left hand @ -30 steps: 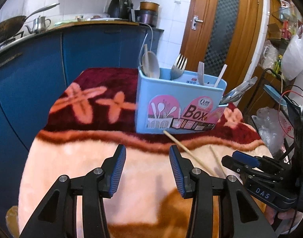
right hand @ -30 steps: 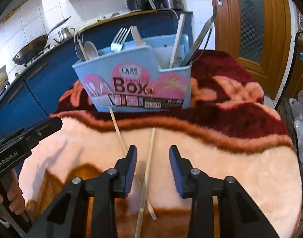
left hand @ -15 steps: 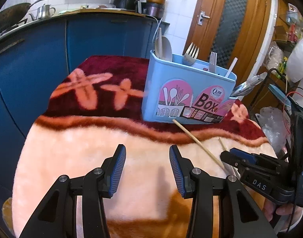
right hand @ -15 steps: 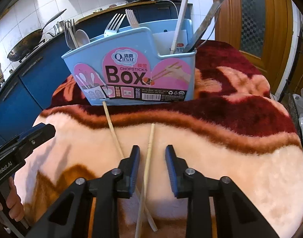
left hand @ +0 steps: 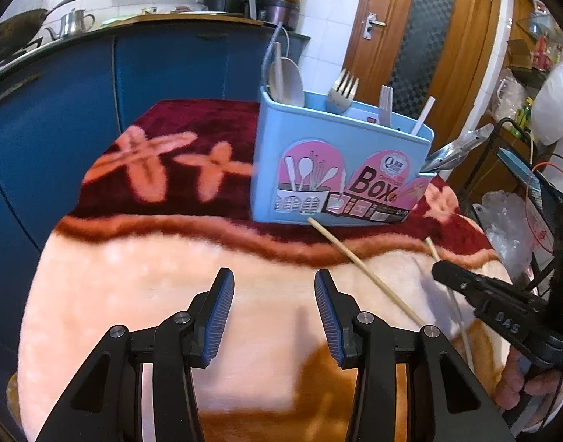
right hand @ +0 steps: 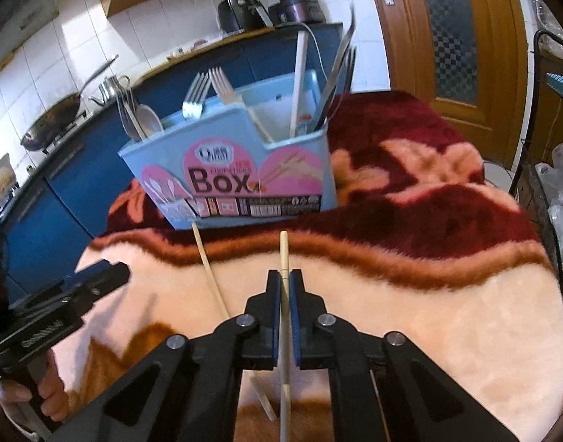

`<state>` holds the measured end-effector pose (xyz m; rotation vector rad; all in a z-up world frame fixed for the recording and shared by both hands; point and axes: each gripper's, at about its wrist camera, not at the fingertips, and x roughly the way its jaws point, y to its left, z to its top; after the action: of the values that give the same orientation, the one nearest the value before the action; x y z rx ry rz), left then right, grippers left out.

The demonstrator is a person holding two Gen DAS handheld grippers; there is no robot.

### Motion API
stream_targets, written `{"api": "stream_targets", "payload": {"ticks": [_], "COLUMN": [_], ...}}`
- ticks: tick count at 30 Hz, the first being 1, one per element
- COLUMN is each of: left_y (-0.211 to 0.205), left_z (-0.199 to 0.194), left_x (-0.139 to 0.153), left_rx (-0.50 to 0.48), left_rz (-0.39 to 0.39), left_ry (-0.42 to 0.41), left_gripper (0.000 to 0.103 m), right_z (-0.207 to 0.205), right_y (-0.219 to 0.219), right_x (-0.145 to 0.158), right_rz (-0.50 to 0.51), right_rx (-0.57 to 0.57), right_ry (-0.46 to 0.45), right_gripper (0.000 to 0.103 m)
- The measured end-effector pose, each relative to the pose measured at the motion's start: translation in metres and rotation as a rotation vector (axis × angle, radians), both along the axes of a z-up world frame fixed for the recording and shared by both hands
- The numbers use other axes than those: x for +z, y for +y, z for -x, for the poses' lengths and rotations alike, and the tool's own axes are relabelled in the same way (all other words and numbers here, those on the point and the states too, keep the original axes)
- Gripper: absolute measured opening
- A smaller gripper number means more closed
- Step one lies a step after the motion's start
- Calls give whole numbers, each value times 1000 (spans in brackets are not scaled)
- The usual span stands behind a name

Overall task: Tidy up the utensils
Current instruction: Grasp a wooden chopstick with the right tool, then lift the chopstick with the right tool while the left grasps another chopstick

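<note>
— Kitchen behind: blue cabinets (left hand: 78, 110), white tiles, wooden door (left hand: 421, 37). Up front, plush blanket (left hand: 171, 276) in peach and maroon over the table.

— And on the blanket?

— Light blue utensil box (right hand: 244, 169) standing on the maroon band, split into compartments. Spoons (right hand: 141, 118) at its left end, forks (right hand: 207, 92) in the middle, white chopstick (right hand: 299, 81) and metal tongs (right hand: 336, 66) at the right.

— Right gripper (right hand: 285, 276)?

— Jaws pressed together on a wooden chopstick (right hand: 284, 250), pinched along its length, tip poking forward toward the box, tail running back under the gripper. Possibly lifted slightly off the pile; hard to say from this angle.

— Anything else loose?

— Second wooden chopstick (right hand: 209, 269) lying flat, one end touching the foot of the box, slanting back just left of the gripped one.

— Left gripper (left hand: 270, 313)?

— About half open, nothing between the blue pads, hovering over the peach part, well apart from both chopsticks. Hand (right hand: 42, 394) visible on its handle at the lower left of the right view.
</note>
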<state>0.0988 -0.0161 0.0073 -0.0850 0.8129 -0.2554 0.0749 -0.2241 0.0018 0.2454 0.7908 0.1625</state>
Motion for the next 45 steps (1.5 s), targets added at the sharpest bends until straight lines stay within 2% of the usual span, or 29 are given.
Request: {"api": "stream_targets", "payload": {"ticks": [7,15,22,25,30,32,34,41,45], "left_y": [-21,-49,-68,-69,-66,-62,-58,-41,-33], "left_z": [-13,-44,-59,-65,-73,-73,-75,-69,-57], "left_x": [2,-4,-14,-19,-24,-23,-23,-23,-11], "left_rx": [-19,-46,-47,-44,-28,-19,-19,-20,-32], "left_rz": [13,32,-20,-10,9,16,48,190,237], "left_ry": [34,127,194,225,246,249,256,269,219], "left_gripper": [47,47,47,47,35,24,17,11,10], "right_z": [16,24,27,28,30,31,31,34,37], "right_y": [-17,-37,-49,-52,-53,-53,-52,-47,-43], "right_x": [14,12,7,6,5,5,5,10,15], "right_rz": [-30,-82,-128,-141,-152,-154,-155,-154,-162], "right_rx": [-2,-18,-21,-18,-15,-14,-12,1,10], "right_ry": [-65,-89,-98,-103,-107,-110,-112,-128,-157], "right_gripper": [7,7,7,7,7,7,7,7,7]}}
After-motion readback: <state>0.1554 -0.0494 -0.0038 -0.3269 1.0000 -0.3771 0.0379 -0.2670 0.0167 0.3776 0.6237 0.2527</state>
